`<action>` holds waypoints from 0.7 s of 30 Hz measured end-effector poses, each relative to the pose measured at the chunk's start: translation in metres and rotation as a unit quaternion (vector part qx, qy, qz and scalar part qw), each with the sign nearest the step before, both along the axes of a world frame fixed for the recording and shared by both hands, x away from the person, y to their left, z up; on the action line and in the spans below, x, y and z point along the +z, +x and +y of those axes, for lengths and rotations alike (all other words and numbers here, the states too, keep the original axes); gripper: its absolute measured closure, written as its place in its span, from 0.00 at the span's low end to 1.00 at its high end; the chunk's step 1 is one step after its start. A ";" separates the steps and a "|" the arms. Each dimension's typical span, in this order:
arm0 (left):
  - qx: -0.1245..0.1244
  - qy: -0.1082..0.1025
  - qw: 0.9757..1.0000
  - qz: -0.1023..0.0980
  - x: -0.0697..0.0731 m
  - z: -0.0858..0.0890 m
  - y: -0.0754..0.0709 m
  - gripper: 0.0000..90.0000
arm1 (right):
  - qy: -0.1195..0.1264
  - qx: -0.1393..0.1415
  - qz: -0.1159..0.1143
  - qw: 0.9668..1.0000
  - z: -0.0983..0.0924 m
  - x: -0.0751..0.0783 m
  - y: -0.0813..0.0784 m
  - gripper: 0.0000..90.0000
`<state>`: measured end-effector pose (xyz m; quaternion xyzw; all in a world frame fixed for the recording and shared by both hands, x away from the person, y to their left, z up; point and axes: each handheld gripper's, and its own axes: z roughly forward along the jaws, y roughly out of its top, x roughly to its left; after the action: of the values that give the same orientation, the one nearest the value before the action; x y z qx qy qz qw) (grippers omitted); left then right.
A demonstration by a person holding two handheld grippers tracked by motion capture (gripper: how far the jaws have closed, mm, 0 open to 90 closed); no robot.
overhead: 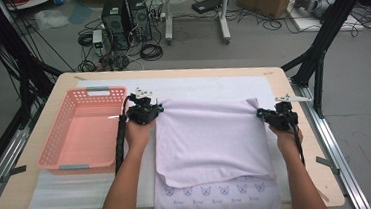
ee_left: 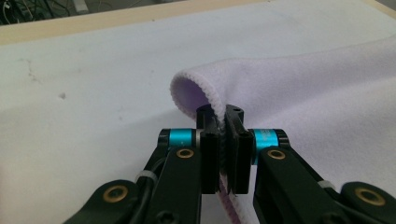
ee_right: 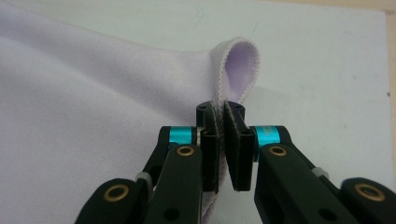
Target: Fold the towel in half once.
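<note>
While both tongs, left (ee_left: 222, 122) and right (ee_right: 221, 122), clamp the towel's (overhead: 211, 140) far corners, I judge the cloth light, limp, best gripped at its hemmed edges.

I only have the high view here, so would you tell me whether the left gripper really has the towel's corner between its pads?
Observer: Yes. In the left gripper view the left gripper is shut on the stitched edge of the towel, which curls into a small loop just past the jaws.
Operator: Thank you. And the right one?
Observer: The right gripper is likewise shut on the hem, with the corner standing up in a loop beyond it.
Operator: Is anything else caught in either grip?
Observer: No. Under both corners lies the white mat, flat and not pinched.
</note>
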<state>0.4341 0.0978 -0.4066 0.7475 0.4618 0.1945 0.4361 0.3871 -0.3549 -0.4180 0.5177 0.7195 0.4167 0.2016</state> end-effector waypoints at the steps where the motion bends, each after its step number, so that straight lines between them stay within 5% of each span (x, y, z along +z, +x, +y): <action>1: -0.002 0.002 1.000 -0.012 0.000 0.001 0.004 0.95 | -0.007 -0.002 0.000 1.000 0.003 0.001 0.006 0.94; 4: 0.000 0.001 1.000 0.006 -0.003 0.002 0.016 0.95 | -0.023 -0.005 0.011 1.000 0.008 -0.002 0.018 0.94; 21: 0.017 -0.034 0.999 -0.013 0.001 0.004 0.056 0.95 | -0.018 -0.029 -0.001 0.999 0.011 -0.002 0.059 0.94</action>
<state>0.4905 0.1015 -0.4054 0.7218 0.4752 0.1957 0.4636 0.4459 -0.3442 -0.4202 0.5345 0.7115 0.3976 0.2237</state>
